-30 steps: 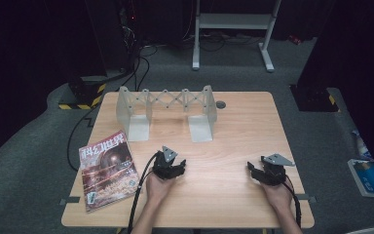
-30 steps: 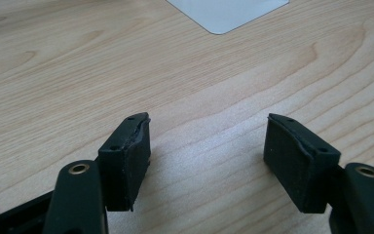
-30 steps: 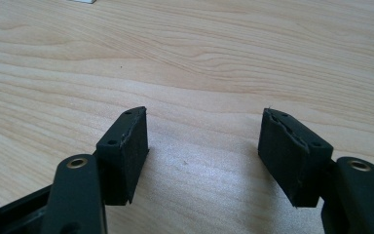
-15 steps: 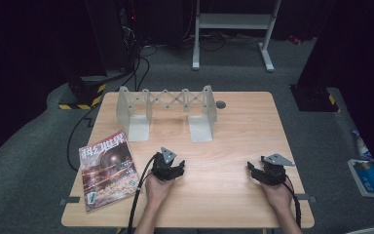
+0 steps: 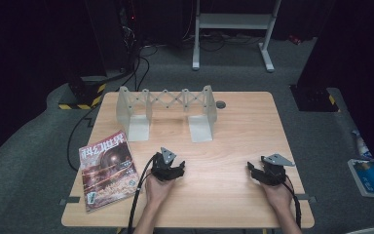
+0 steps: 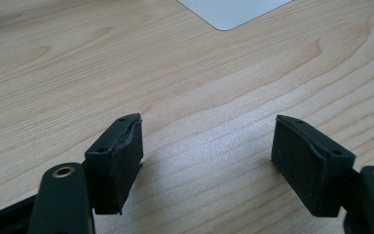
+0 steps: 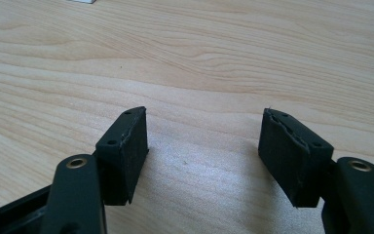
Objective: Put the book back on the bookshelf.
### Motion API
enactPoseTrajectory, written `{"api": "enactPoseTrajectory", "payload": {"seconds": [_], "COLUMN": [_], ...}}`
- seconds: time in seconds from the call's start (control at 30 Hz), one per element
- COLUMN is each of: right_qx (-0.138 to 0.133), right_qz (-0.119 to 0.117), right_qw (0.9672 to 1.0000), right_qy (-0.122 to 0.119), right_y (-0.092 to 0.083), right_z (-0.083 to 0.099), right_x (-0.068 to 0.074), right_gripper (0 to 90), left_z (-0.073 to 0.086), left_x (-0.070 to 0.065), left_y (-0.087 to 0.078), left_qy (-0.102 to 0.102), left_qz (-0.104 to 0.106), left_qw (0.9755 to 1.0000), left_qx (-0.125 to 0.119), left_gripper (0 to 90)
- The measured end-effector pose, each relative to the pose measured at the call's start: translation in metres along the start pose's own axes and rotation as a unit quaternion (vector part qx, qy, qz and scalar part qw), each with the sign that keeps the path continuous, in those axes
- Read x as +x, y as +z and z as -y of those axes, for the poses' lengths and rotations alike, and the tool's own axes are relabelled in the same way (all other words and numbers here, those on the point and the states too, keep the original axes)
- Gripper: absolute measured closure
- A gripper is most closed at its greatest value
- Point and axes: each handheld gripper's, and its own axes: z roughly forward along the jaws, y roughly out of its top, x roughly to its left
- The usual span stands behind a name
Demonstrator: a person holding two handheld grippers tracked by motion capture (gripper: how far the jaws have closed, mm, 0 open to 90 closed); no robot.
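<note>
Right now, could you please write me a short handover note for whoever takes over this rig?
Left tongs: resting on the table, open with nothing between them; the jaws have just been opening.
Right tongs: open, nothing between them, resting near the table's right side.
Magazine: lying flat at the table's left edge, beside the left tongs, untouched.
Grey folding rack: standing at the back of the table, with no magazine in it.
Done: nothing visible so far.
Left: probably picking up the magazine and placing it in the rack.

The desk (image 5: 233, 141) is pale wood with a smooth, faintly shiny grain. The magazine (image 5: 108, 170) beside it looks like glossy paper. The tongs' pads (image 6: 121, 161) are matt black rubber.
</note>
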Motion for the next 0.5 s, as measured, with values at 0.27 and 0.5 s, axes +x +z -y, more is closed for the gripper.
{"api": "enactPoseTrajectory", "payload": {"seconds": [0.27, 0.5], "right_qx": [0.0, 0.0], "right_qz": [-0.001, -0.001], "right_qw": [1.0, 1.0], "right_qy": [0.0, 0.0], "right_y": [0.0, 0.0], "right_z": [0.0, 0.0], "right_x": [0.0, 0.0], "right_gripper": [35.0, 34.9], "left_z": [0.0, 0.0], "left_x": [0.006, 0.014], "left_y": [-0.004, -0.017], "left_qy": [-0.031, -0.04], "left_qz": [0.006, 0.001], "left_qw": [0.9994, 0.9991], "left_qx": [-0.011, -0.016], "left_gripper": [25.9, 25.3]}}
